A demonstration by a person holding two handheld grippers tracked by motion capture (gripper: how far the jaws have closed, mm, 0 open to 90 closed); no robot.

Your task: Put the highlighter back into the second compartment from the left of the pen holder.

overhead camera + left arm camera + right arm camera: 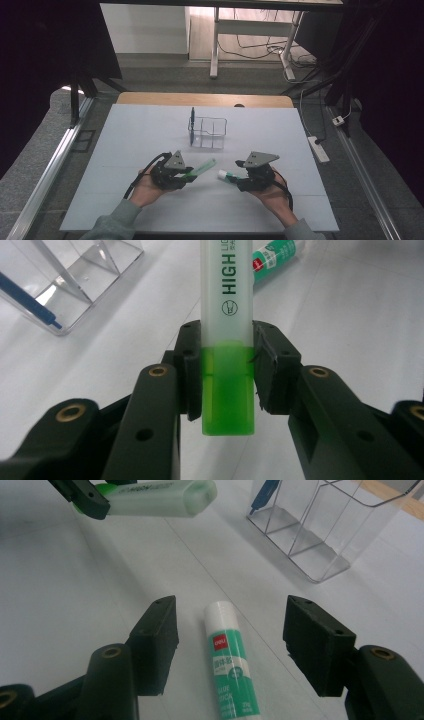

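One highlighter [227,340], one glue stick [227,655], one blue pen [192,122]. One clear organizer [210,132]. Two grippers [186,176] [235,179].

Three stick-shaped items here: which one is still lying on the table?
The glue stick, flat on the table between the open right tongs. The highlighter is clamped in the left tongs; the blue pen stands in the clear organizer.

White table [125,150] w/ clear organizer [210,134] and glue stick [227,175] lying on it.

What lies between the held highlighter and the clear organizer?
Nothing: bare white table separates the highlighter in the left gripper from the clear organizer, as seen in the high view.
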